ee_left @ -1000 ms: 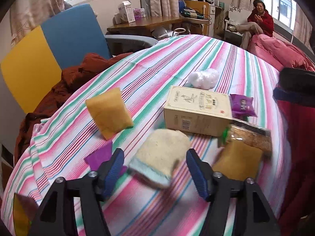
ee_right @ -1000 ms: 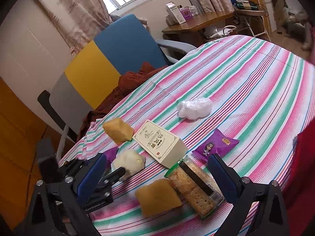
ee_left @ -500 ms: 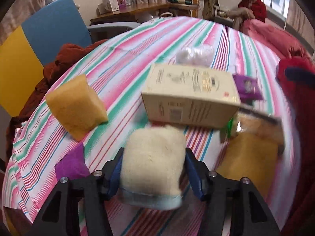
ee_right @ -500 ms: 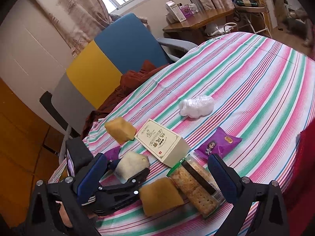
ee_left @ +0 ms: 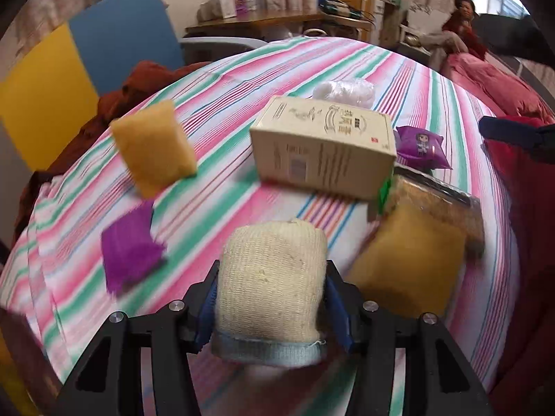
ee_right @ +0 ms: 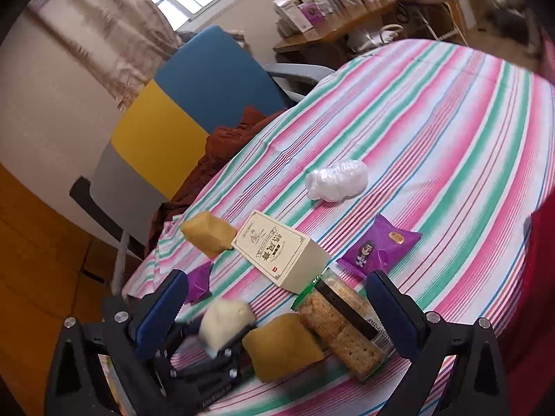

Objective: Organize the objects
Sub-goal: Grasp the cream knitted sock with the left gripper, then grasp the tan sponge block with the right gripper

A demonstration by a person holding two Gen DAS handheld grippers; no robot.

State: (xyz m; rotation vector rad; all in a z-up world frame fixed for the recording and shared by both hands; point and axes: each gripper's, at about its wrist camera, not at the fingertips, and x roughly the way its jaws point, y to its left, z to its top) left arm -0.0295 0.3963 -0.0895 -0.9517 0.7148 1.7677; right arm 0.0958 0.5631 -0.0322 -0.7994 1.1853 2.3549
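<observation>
Left wrist view is showing the left gripper pressing its blue pads against both sides of a cream woven sponge, which is bulging out above the jaws and looking lifted clear of the striped tablecloth. From the right wrist view the same sponge is sitting in those tongs above the near edge of the table. The right gripper is hanging with its jaws spread wide and gripping nothing, with the nearest items lying below it.

Just beyond the held sponge, a yellow sponge is lying against a clear pack of crackers, and a small purple cloth is resting to the left. Further out, a beige carton is lying on its side, with a second yellow sponge left of it and a purple snack packet to its right. Farther still, a crumpled white plastic bag is lying alone on the cloth. A blue and yellow chair with a brown garment is standing behind the table.

Judging by this spread, the organizing is looking barely begun: one item is getting carried, and everything else is lying loosely scattered. No bin or sorted group is showing, so I cannot tell where the sponge is meant to go.
</observation>
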